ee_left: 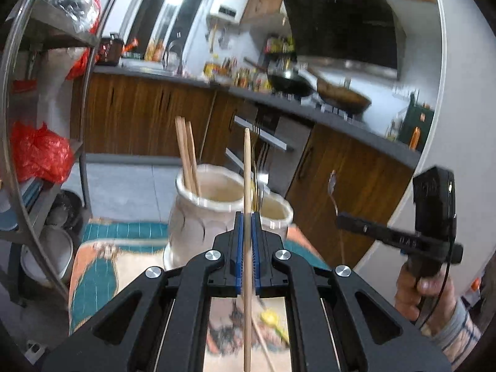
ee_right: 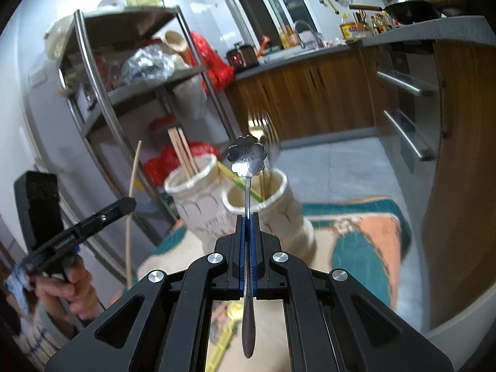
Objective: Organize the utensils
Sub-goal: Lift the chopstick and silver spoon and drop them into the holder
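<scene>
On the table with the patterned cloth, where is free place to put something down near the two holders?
Free cloth lies right of the right-hand holder, toward the wooden cabinet, and left of the left-hand holder near the teal border. It is crowded between the holders, and yellow-handled utensils lie on the near patch under the fingers.

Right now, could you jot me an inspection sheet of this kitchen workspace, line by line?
Surface: patterned cloth in teal and orange under the holders.
Job's things: two cream holders; left holder has wooden chopsticks, right holder has forks and a yellow-green utensil.
Clutter: more utensils lie blurred on the cloth below the grippers.
Grippers: left gripper shut on a single chopstick; right gripper shut on a flower-bowl spoon.
Cables: a thin black cable hangs by the right handle.
Surroundings: metal rack with red bags, wooden cabinets, woks on the stove.
</scene>
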Demonstrator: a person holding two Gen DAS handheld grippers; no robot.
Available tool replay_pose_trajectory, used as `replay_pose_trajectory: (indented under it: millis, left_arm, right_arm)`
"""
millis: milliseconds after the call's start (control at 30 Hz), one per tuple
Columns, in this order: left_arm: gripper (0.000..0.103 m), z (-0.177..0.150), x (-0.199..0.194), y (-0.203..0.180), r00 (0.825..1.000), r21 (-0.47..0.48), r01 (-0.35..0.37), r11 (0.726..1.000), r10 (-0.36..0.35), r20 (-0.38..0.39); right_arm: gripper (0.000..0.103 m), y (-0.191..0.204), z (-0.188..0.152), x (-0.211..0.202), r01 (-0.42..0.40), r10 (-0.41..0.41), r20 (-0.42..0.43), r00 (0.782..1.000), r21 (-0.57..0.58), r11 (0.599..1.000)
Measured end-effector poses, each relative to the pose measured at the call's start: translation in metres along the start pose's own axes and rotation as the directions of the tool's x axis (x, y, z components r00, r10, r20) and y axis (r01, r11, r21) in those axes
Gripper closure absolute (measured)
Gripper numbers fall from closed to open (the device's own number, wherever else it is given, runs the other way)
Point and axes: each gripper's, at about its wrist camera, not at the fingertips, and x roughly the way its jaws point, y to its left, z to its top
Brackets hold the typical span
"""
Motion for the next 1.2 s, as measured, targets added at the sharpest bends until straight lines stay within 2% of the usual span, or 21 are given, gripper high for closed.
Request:
replay_pose_trajectory:
  millis: [167, 333, 533, 900, 1067, 1200]
  left_arm:
    - [0.099, 0.017, 0.002, 0.009, 0.994, -0.032, 0.015, 0.999, -0.011, 0.110]
    - [0.099, 0.034, 0.009, 0.012, 0.985, -0.036, 0.022, 0.999, -0.016, 0.174]
    - [0.099, 0.049, 0.018, 0.015, 0.968, -0.041, 0.031, 0.999, -0.020, 0.248]
    - [0.099, 0.074, 0.030, 0.023, 0.915, -0.049, -0.004, 0.999, 0.023, 0.402]
    - [0.099, 0.065, 0.046, 0.033, 0.913, -0.080, -0.027, 0.996, 0.057, 0.404]
    - [0.099, 0.052, 0.059, 0.033, 0.931, -0.064, -0.039, 0.997, 0.060, 0.360]
  right_arm:
    - [0.099, -0.003, 0.015, 0.000, -0.040, 0.038, 0.090, 0.995, 0.019, 0.999]
    - [0.099, -0.006, 0.032, 0.007, -0.056, 0.052, 0.175, 0.983, 0.020, 0.998]
    - [0.099, -0.003, 0.045, 0.025, -0.040, 0.039, 0.215, 0.976, -0.002, 0.999]
    - [0.099, 0.006, 0.066, 0.043, 0.027, -0.014, 0.300, 0.954, -0.040, 0.999]
    - [0.099, 0.010, 0.066, 0.055, 0.077, -0.053, 0.305, 0.951, -0.067, 0.995]
    - [0.099, 0.012, 0.058, 0.066, 0.110, -0.078, 0.275, 0.958, -0.100, 0.989]
